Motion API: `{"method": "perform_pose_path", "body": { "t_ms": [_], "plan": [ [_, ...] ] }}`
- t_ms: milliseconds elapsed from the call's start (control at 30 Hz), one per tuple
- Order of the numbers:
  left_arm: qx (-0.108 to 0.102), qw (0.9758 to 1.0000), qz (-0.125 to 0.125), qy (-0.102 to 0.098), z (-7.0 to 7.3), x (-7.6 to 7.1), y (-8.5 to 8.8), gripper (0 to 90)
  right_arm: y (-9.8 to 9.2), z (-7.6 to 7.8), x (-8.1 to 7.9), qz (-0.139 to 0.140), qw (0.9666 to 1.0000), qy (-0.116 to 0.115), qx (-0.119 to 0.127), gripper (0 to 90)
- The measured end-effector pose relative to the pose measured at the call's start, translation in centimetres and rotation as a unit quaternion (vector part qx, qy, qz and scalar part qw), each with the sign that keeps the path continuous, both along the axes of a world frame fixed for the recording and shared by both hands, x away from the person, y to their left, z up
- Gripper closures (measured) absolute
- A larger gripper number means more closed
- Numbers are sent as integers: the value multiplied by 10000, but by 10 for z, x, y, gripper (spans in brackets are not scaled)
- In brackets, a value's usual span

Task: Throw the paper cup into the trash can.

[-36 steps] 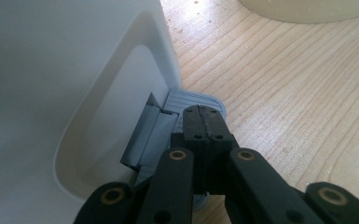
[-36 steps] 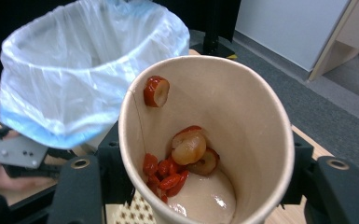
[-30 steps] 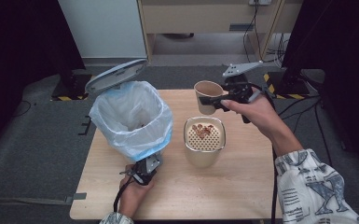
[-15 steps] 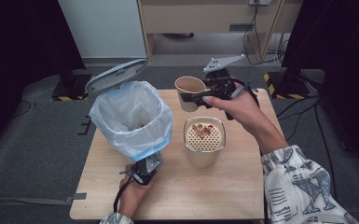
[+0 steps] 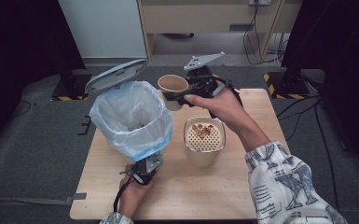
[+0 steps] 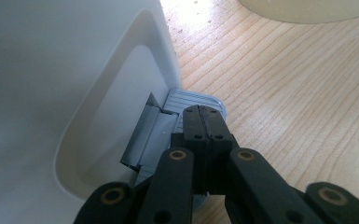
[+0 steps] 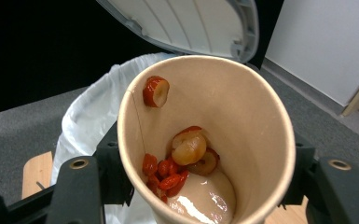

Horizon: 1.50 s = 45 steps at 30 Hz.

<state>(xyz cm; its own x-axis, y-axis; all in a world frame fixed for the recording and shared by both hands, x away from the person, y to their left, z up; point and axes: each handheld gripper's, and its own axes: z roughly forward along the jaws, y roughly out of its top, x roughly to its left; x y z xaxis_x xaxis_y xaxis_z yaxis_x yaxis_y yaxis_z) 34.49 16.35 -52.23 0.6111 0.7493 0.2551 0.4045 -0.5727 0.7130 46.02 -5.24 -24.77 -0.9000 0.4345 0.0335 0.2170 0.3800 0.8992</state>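
A white pedal bin [image 5: 130,116] lined with a clear bag stands on the left of the table, its grey lid [image 5: 114,74] raised. My left gripper [image 5: 144,170] is at the bin's base. In the left gripper view it [image 6: 204,112] is shut, and its tips rest on the grey ribbed pedal [image 6: 186,100]. My right gripper [image 5: 177,97] is shut on a paper cup [image 5: 172,86], which hangs in the air by the bin's far right rim. In the right gripper view the cup [image 7: 242,130] tilts toward the bag [image 7: 88,116] and holds red fruit pieces [image 7: 189,149] and some liquid.
A cream container [image 5: 204,140] topped by a perforated strainer with fruit bits stands mid-table, under my right forearm. The wooden table [image 5: 242,186] has bare room at the right and front. Dark cabinets, cables and a light cupboard lie beyond the far edge.
My right gripper has carried the cup leftward and slightly up, from above the table's far right toward the bin's rim. The left gripper has stayed on the pedal and the lid has stayed up.
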Motion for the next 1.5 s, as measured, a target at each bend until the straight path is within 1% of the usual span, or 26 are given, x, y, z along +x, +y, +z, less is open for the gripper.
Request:
{"method": "perform_pose_path", "body": {
  "t_ms": [133, 233, 333, 467, 533, 733, 767, 1067, 1367, 1433, 1500],
  "plan": [
    [-6, 10000, 1, 1, 0, 0, 0, 890, 15, -1, 0, 58, 10000, -13, 3, 369],
    [-7, 10000, -4, 2, 0, 0, 0, 890, 25, -3, 1, 89, 10000, 18, 4, 367],
    [14, 10000, 3, 6, 0, 0, 0, 890, 35, -6, 2, 157, 9999, 24, -11, 366],
    [30, 10000, -11, -2, 0, 0, 0, 890, 49, -11, 5, 178, 9998, 26, -37, 363],
    [5, 10000, -2, 1, 0, 0, 0, 890, 55, -13, 6, 187, 9998, 29, -45, 362],
    [45, 10000, -15, -7, 0, 0, 0, 890, 70, -20, 6, 239, 9997, 26, -104, 360],
    [-29, 10000, -10, -13, 0, -1, -1, 890, 72, -21, 6, 242, 9996, 13, -124, 359],
    [91, 9999, -47, -69, 0, -1, -2, 890, 80, -27, 9, 200, 9996, 34, -210, 358],
    [102, 9999, -49, -86, -1, -1, -2, 891, 87, -33, 11, 161, 9995, 79, -261, 355],
    [105, 9999, -50, -84, -1, -1, -2, 890, 90, -35, 12, 148, 9995, 65, -282, 344],
    [95, 9999, -49, -73, 0, -1, -2, 891, 93, -38, 12, 132, 9994, 26, -311, 306]
  ]
}}
